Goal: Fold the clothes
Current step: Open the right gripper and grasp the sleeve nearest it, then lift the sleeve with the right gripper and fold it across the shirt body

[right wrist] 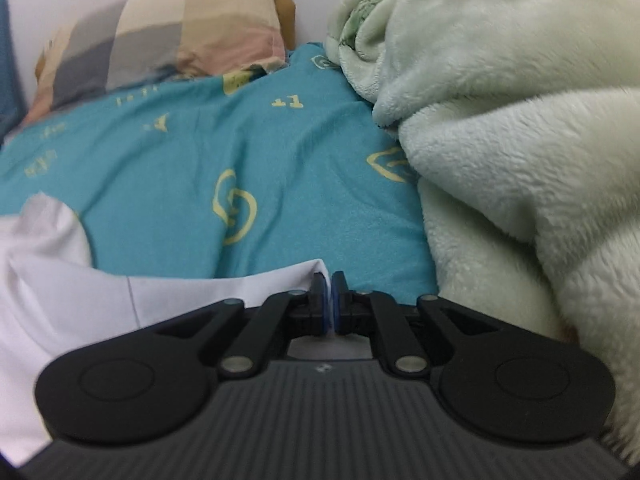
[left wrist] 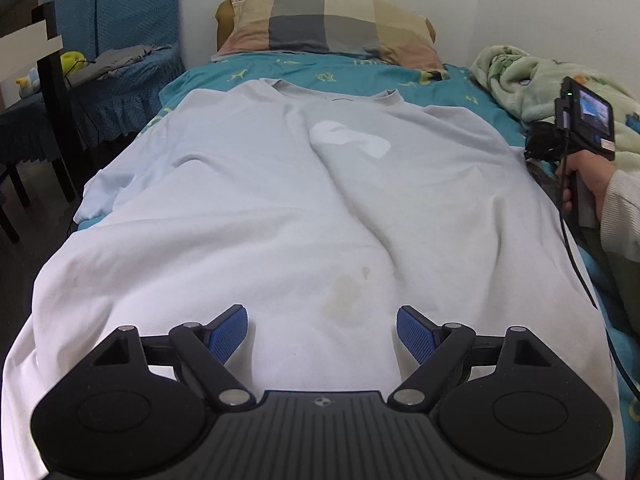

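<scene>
- Pale grey-blue T-shirt [left wrist: 280, 184] lies spread flat on a bed, front up, collar at the far end by the pillow, hem near you. White logo on the chest; a faint yellowish stain near the hem.
- Your left gripper [left wrist: 322, 334] hovers over the near hem w/ its blue pads spread wide, holding nothing.
- Your right gripper [right wrist: 329, 304] has its pads pressed together on a white-looking corner of the shirt [right wrist: 280, 284], at the shirt's right edge. In the left wrist view your right hand [left wrist: 588, 184] shows at that right side, mid-way up the bed.
- Handling, as a judgement: thin cotton knit, light, fully limp, not fragile, not slippery. It will sag and drag, so pinch at seams or edges: sleeve cuff, shoulder, hem corner. Shallow wrinkles run down the middle; lifting one side alone may pull them along.
- The shirt lies open, no fold visible. That fits a shirt laid out to fold, or one whose right edge is just being lifted over.
- Surface: teal bedsheet [right wrist: 240, 152] w/ yellow prints, soft and grippy, so cloth will not slide easily.
- Room: checked pillow [left wrist: 324, 24] at the far end; fluffy pale green blanket [right wrist: 520, 140] heaped at the right, just beside your right gripper; blue-covered chairs [left wrist: 116, 32] at the far left; white wall behind.
</scene>
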